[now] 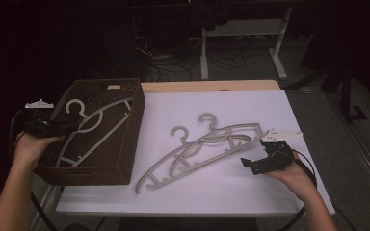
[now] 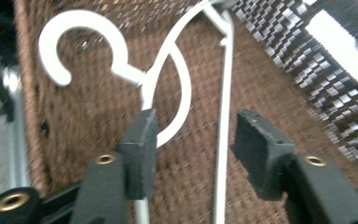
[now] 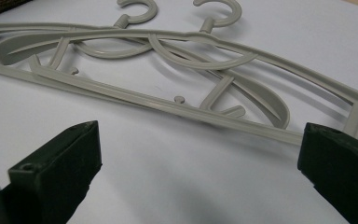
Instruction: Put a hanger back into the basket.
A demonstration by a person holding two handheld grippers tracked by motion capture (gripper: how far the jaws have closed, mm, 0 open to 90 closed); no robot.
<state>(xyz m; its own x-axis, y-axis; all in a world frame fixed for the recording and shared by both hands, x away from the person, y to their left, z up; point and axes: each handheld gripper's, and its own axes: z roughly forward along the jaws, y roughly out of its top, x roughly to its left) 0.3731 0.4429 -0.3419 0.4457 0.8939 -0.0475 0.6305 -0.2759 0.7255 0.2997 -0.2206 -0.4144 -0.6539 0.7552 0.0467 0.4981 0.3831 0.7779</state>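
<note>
1. The left gripper stands half open over the brown woven basket, its pads apart from the pale hanger in the basket — nothing is pinched, and that hanger lies on the weave with its hook toward the far end.
2. The right gripper waits wide and empty on the white table, just beside 2 more grey hangers that lie overlapped, hooks pointing away from the person.
3. The likely step is a clean release: draw the left hand straight up so the pads do not drag the hanger bar back out.
4. For the next pick, the right jaws would best straddle 1 bar near the end of the top hanger — not both hangers at once — so they do not lift tangled.
</note>
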